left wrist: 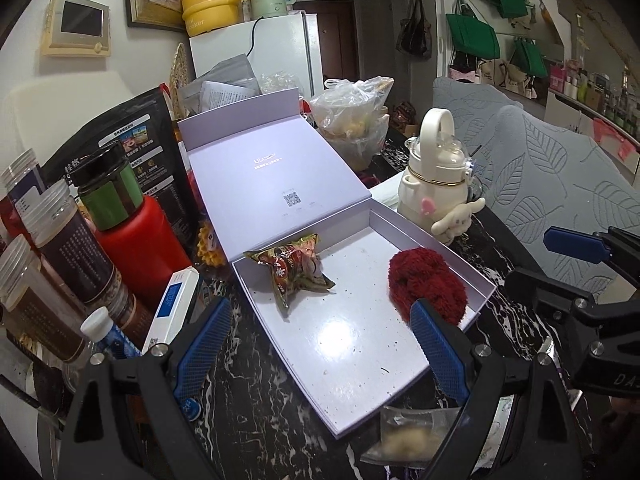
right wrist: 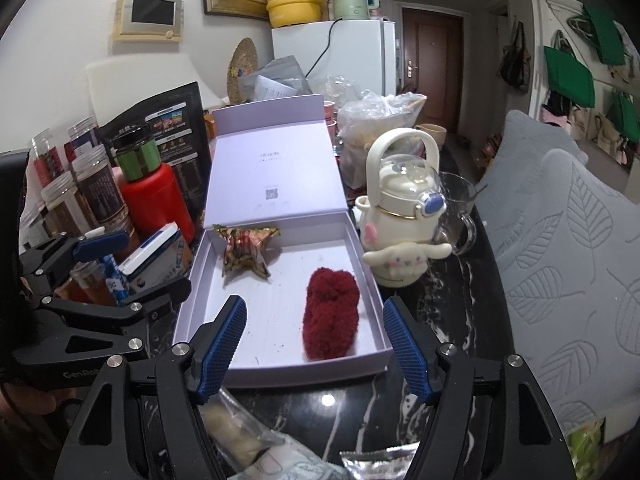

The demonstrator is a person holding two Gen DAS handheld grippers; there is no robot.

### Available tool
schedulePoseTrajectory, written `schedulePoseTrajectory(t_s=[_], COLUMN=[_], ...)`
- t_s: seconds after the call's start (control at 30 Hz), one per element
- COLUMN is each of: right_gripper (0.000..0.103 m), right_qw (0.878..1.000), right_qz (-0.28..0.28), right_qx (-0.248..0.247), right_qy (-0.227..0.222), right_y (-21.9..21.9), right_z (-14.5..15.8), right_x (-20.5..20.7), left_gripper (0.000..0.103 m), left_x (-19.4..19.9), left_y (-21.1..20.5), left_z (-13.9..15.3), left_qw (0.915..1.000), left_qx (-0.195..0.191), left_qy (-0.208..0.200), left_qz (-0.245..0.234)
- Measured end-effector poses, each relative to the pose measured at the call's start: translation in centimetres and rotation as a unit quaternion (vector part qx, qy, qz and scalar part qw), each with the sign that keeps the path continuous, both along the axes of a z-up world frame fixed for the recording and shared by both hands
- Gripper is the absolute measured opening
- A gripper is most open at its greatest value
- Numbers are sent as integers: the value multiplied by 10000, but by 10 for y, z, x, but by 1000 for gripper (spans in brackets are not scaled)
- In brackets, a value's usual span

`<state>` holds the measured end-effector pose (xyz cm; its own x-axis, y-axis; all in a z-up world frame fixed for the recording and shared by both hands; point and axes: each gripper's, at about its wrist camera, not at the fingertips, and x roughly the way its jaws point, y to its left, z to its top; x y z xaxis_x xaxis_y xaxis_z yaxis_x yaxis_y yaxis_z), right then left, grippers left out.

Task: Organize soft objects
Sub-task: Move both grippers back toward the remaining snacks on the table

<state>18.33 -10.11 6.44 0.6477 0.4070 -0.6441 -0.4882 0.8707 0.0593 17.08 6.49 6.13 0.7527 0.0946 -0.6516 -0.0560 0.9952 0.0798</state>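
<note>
Box (right wrist: 362, 252) rim, red pompom (right wrist: 330, 312) alongside

A cream bottle (right wrist: 400, 216) with a plush charm, a red flask (left wrist: 140, 240), spice jars (left wrist: 72, 236) and a plastic bag (left wrist: 352, 116) are seen on the dark marbled worktop (right wrist: 452, 304).

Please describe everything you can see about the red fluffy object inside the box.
The red fluffy object is a dark red, shaggy lump that looks like plush or chenille fabric, oblong and bunched up, with no clear parts visible. It lies flat on the floor of the open pale lilac box, along its right side and close to the right wall and the near wall. It is apart from the crumpled snack packet at the far left. Neither gripper touches it.
</note>
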Motion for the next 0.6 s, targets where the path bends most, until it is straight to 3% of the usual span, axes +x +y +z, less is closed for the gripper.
schedulePoseTrajectory(t_s=[0.6], right_gripper=[71], right_qw=[9998], right_qz=[-129], right_qx=[30], right_qy=[-142], right_y=[-28], right_z=[6], right_x=[-60], left_gripper=[92], left_x=[-58], left_y=[-25], left_z=[9], left_qw=[9993], left_qx=[-92], left_qy=[-99], left_qz=[-348])
